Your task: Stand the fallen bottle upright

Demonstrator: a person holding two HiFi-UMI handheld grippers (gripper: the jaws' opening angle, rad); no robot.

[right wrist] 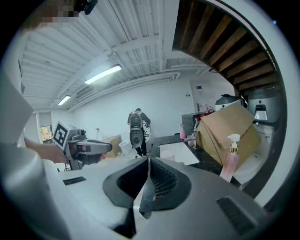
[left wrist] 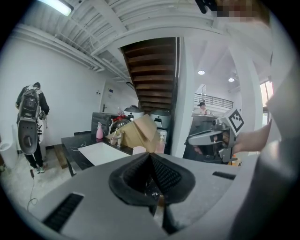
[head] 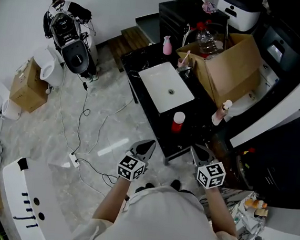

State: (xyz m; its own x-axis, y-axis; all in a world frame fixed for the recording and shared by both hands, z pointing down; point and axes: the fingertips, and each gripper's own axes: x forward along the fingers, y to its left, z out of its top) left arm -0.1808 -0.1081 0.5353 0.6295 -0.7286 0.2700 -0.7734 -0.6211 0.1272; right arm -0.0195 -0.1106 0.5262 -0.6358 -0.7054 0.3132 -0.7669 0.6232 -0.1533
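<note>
The left gripper [head: 147, 144] and right gripper [head: 200, 151] hover just short of the black surface [head: 195, 113], fingers pressed together on nothing. The red white-capped bottle [head: 178, 121] and pink pump bottle [head: 222, 112] stand upright there. No bottle visibly lies fallen, which fits grippers parked clear.

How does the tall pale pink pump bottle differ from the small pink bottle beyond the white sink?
The tall pale pink pump bottle is slim, with a white pump head; the small pink bottle is deeper pink. The pump bottle stands nearer the person, beside the cardboard box; the small bottle stands at the far corner. Both are upright on the black counter.
</note>
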